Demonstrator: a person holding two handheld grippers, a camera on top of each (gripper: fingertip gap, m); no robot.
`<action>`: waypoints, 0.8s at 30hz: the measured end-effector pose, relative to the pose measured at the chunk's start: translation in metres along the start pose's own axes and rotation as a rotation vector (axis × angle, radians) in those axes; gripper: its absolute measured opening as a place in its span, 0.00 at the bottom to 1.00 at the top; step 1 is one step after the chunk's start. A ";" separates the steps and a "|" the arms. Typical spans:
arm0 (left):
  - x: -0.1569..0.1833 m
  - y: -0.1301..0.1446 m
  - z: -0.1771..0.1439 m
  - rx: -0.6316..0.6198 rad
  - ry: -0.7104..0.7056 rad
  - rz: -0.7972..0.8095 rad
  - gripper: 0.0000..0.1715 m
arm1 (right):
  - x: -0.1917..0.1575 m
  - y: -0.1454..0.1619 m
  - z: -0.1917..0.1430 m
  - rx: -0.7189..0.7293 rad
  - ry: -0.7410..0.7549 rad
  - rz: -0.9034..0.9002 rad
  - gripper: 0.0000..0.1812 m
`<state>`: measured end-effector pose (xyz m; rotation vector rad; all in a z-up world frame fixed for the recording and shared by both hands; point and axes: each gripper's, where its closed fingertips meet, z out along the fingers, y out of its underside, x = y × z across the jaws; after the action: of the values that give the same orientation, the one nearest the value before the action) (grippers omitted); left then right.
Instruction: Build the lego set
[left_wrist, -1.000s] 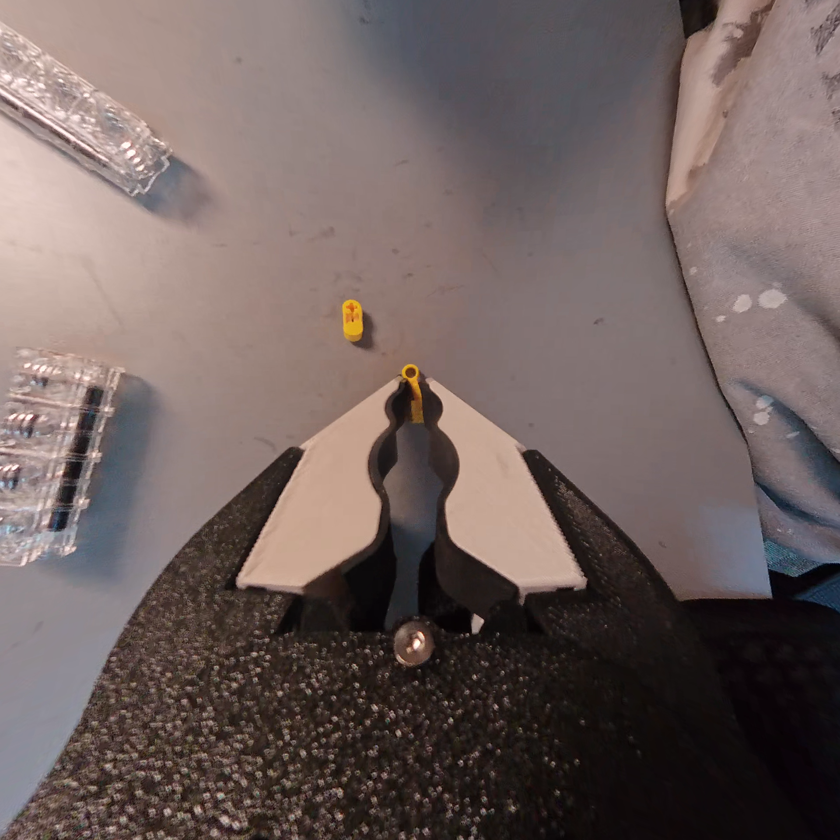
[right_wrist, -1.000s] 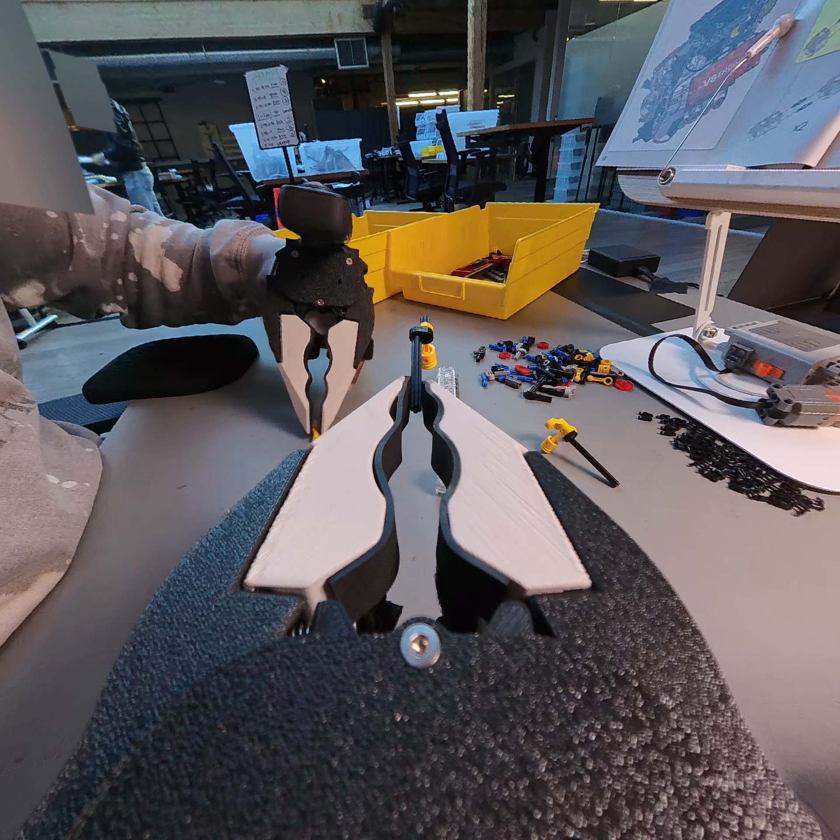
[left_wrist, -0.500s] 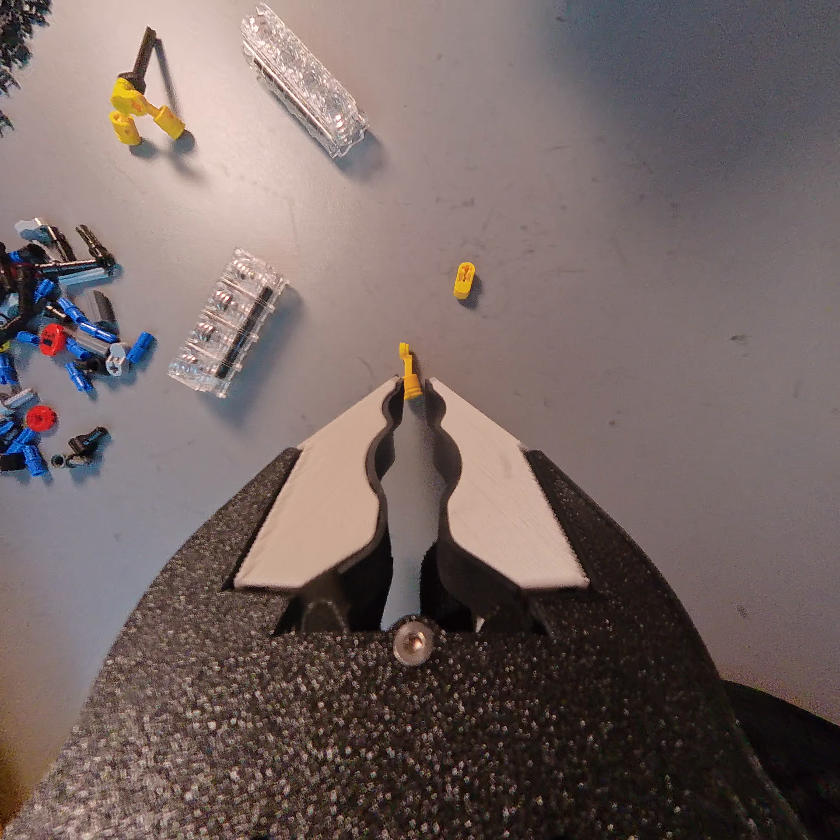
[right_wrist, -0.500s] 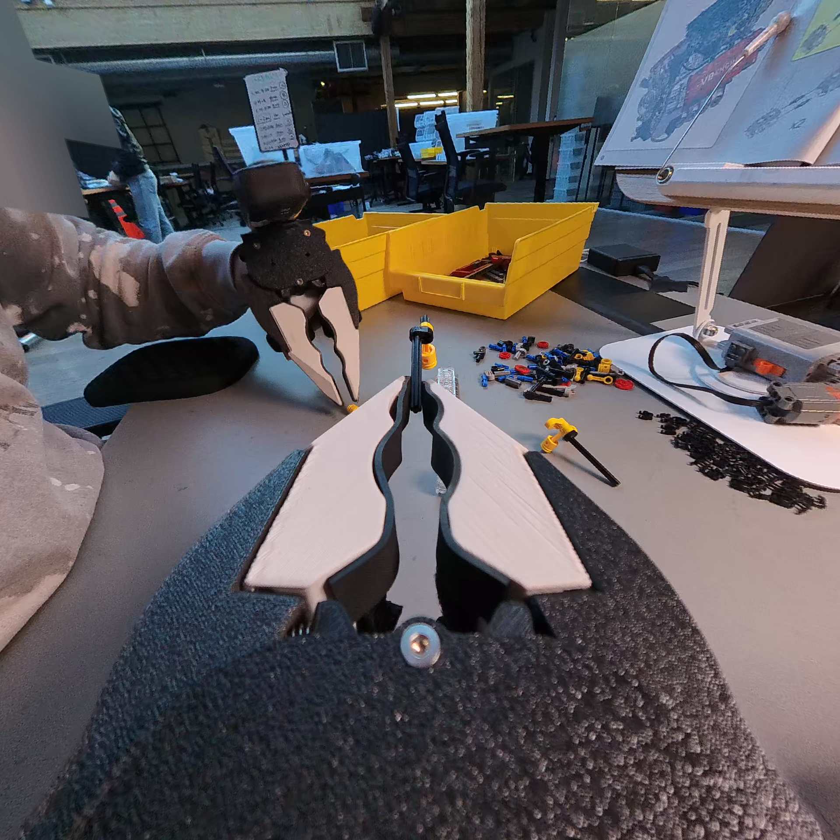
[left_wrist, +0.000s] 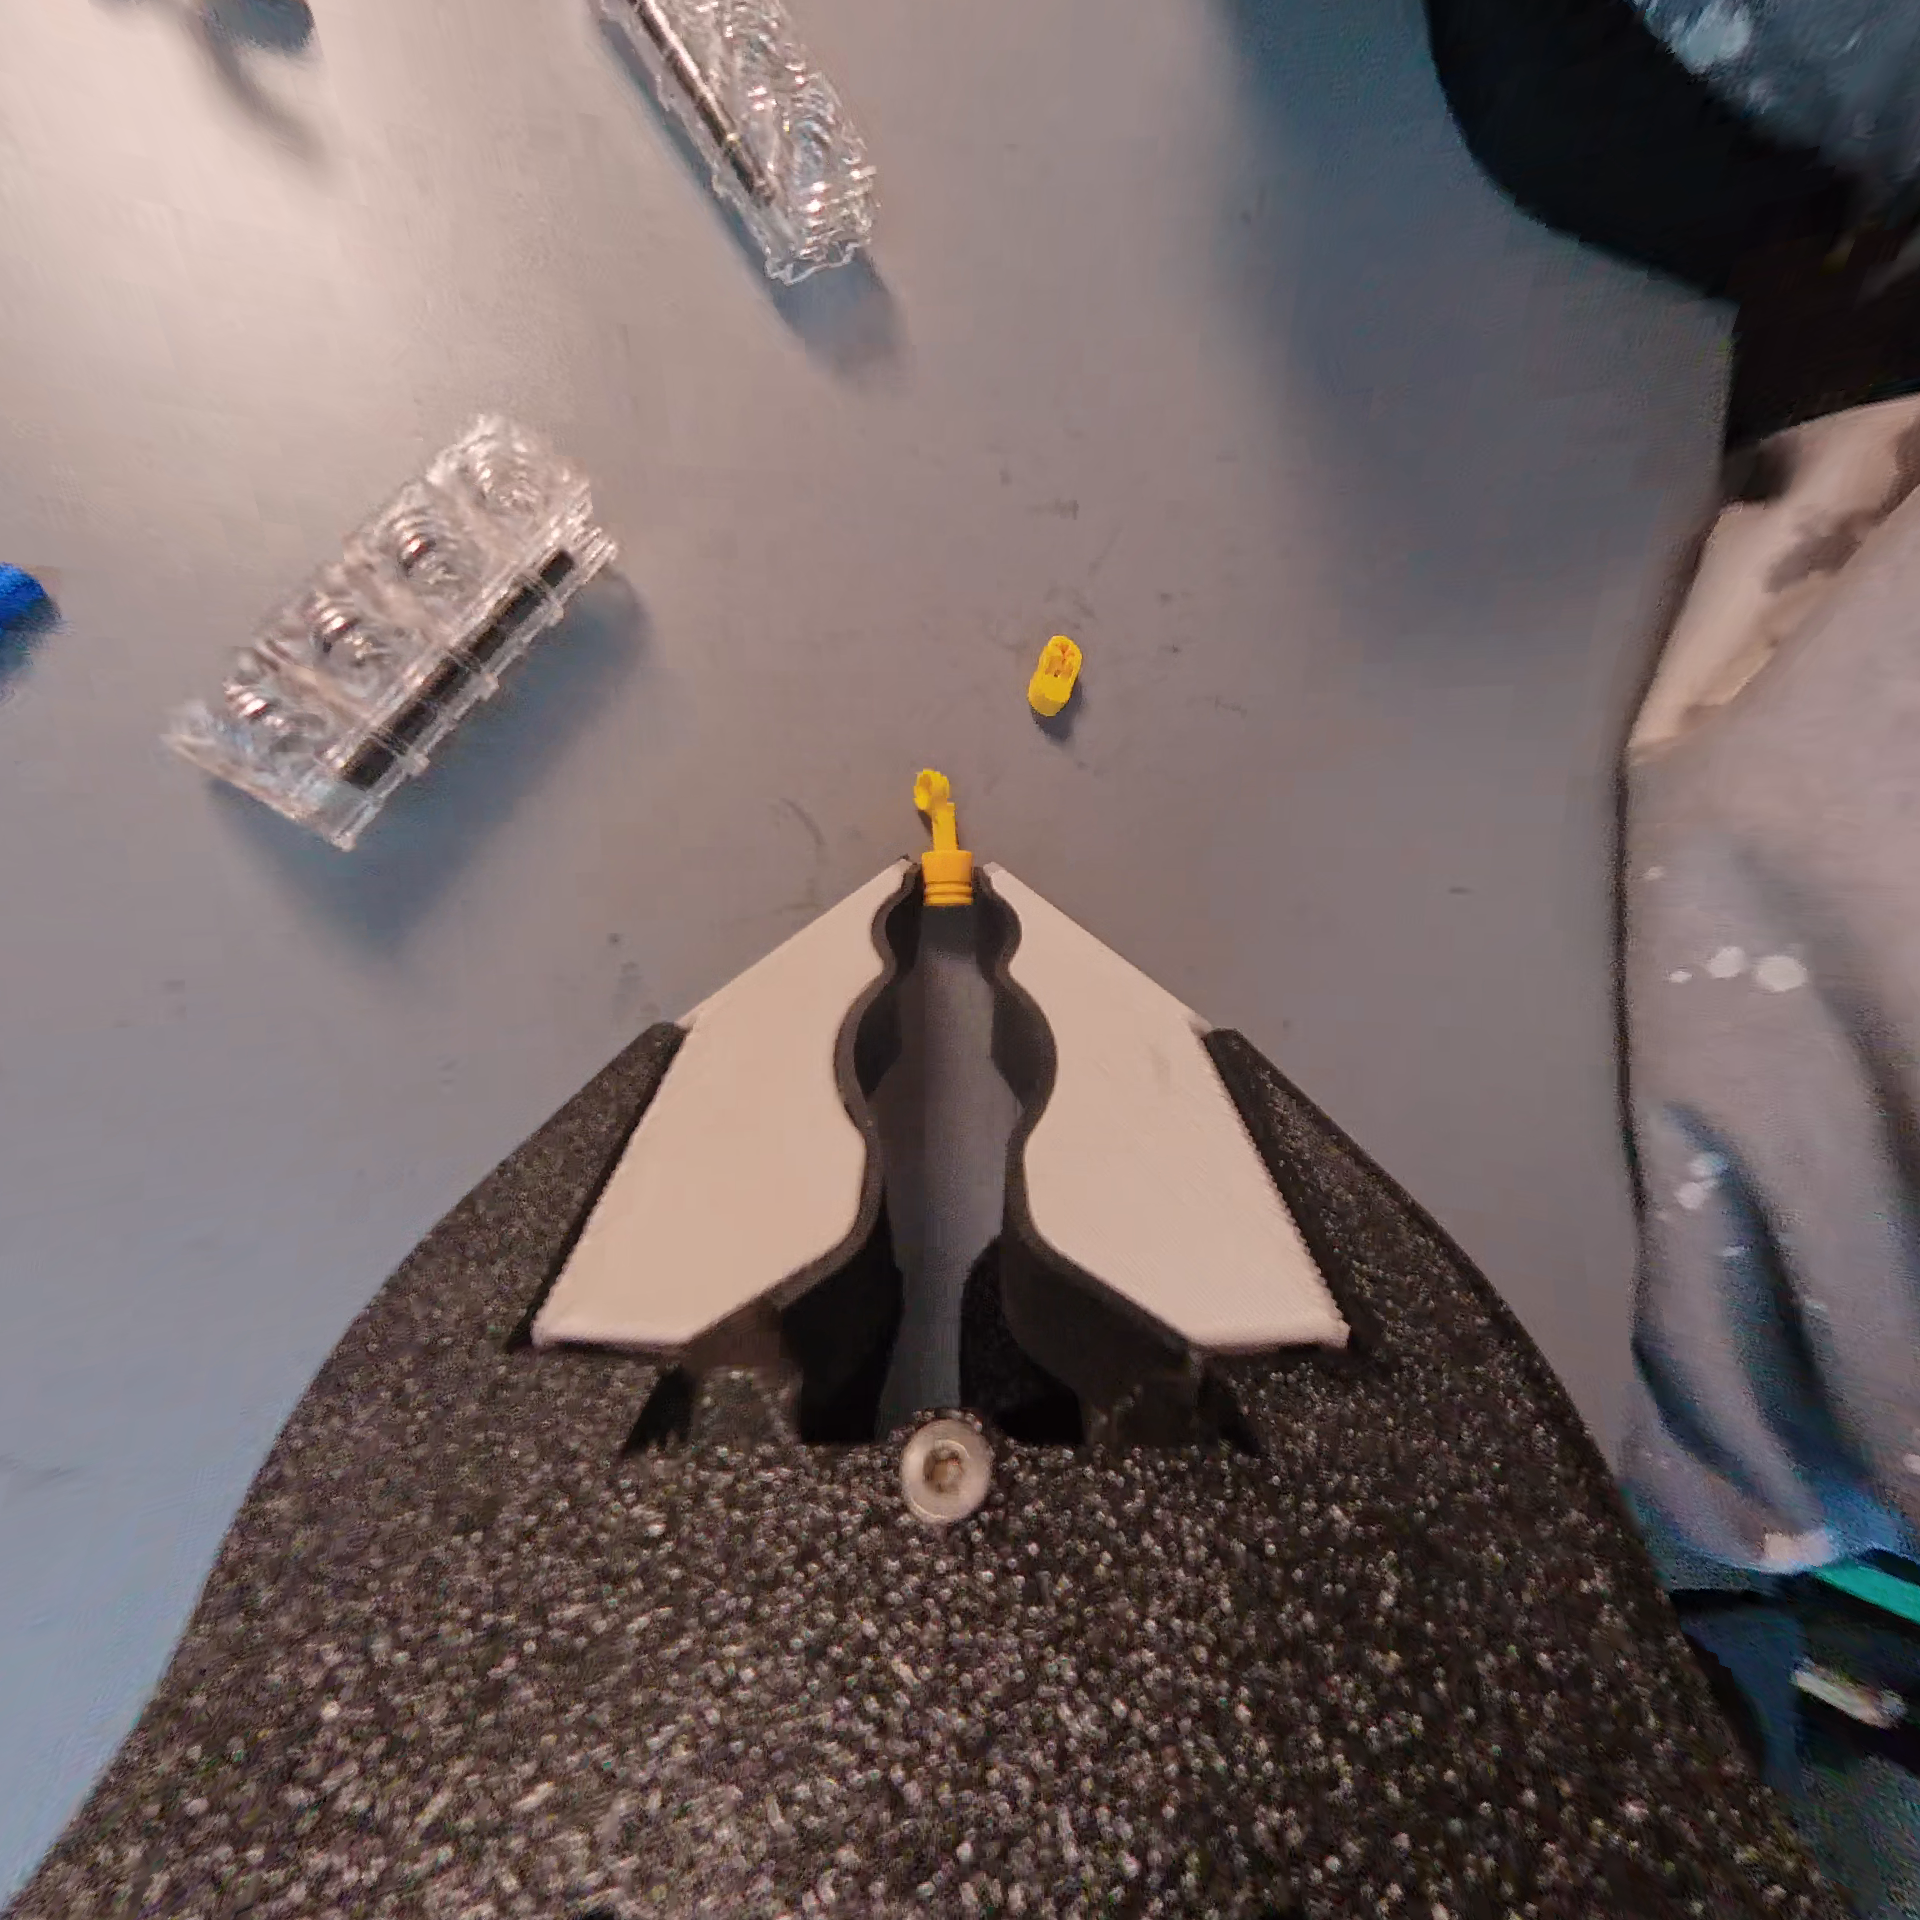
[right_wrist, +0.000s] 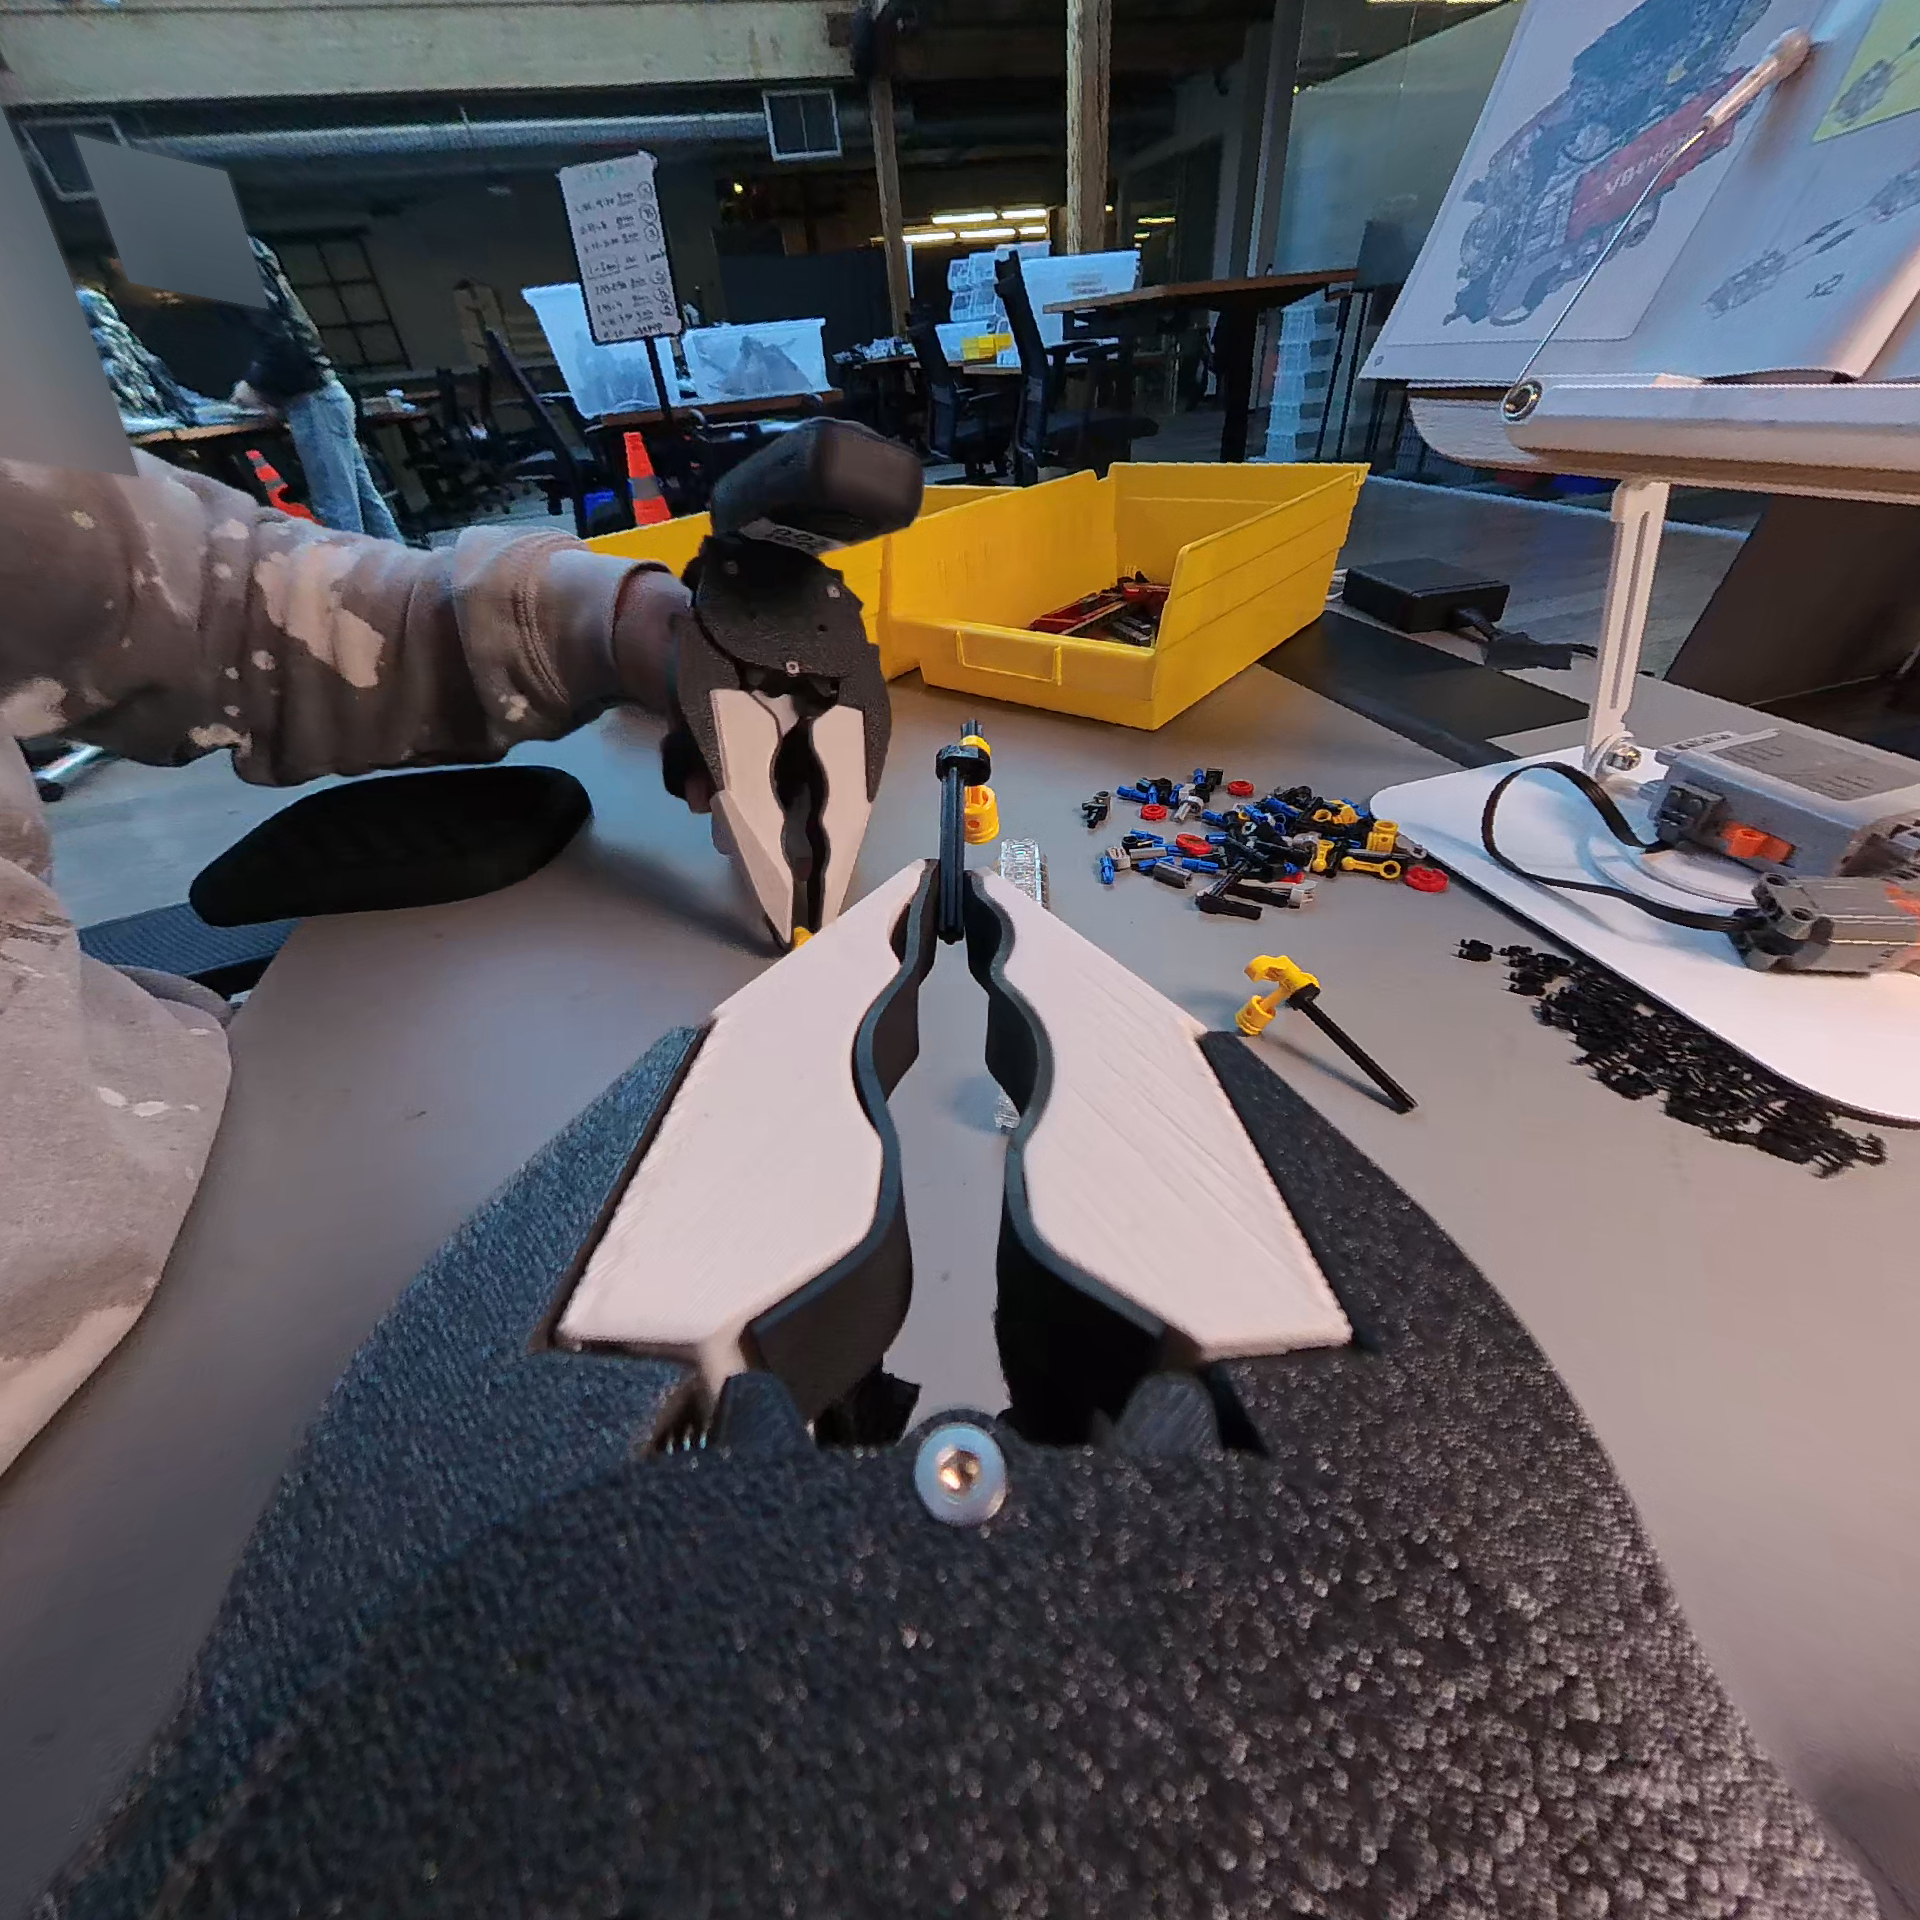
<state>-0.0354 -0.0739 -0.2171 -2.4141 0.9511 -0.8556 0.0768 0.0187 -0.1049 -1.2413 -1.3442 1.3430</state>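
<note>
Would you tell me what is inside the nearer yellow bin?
In the yellow bin, red and dark parts lie on the floor. Its front wall hides the near floor. Each tool is shut on a small piece.

A plain grey table (right_wrist: 1558, 1403) carries a scatter of small blue, black and red parts (right_wrist: 1247, 842), a yellow connector on a black axle (right_wrist: 1314, 1013), two clear studded bricks (left_wrist: 395, 634), a loose yellow bush (left_wrist: 1055, 675), yellow bins (right_wrist: 1122, 582) and a white stand base (right_wrist: 1766, 1029).

The blue piece (left_wrist: 19, 611) is cut off by the left edge; the longer clear brick (left_wrist: 758, 135) runs past the top edge; the sleeve (left_wrist: 1787, 935) is blurred.
</note>
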 end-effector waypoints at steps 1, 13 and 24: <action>0.000 0.000 -0.002 0.005 0.046 -0.055 0.06 | 0.000 0.000 0.000 0.000 -0.001 0.000 0.02; -0.009 -0.012 -0.016 0.028 -0.086 0.062 0.07 | 0.000 0.000 0.000 0.003 -0.005 0.009 0.02; -0.014 -0.003 -0.001 -0.164 -0.197 0.175 0.04 | 0.000 0.000 0.000 0.003 -0.003 0.005 0.02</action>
<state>-0.0426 -0.0624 -0.2203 -2.4497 1.1728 -0.4844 0.0772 0.0190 -0.1046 -1.2418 -1.3412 1.3508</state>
